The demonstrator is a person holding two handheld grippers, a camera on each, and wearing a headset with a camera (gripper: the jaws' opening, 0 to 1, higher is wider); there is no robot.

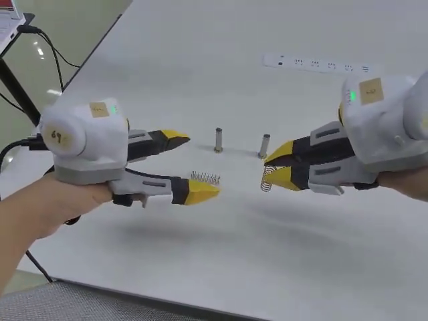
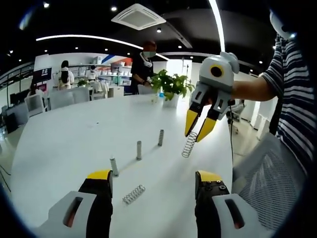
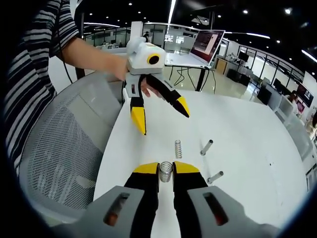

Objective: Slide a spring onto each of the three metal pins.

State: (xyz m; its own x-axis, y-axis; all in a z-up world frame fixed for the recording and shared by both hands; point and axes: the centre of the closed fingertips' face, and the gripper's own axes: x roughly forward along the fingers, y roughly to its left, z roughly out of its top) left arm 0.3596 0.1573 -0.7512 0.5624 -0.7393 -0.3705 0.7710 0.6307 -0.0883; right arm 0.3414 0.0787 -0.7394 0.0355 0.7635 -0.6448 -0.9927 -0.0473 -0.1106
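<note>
Three metal pins (image 2: 139,149) on the table (image 1: 200,67). Two springs: a flat spring (image 2: 133,194) and a held spring (image 2: 189,145). Two claws: the left claw (image 1: 202,165) and the right claw (image 1: 266,170). One power strip (image 1: 314,64) at 1 o'clock.

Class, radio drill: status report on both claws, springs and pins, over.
Left claw open, aimed at loose spring on table. Right claw shut on held spring. Two pins bare, third pin sprung. Nothing in the way.
</note>
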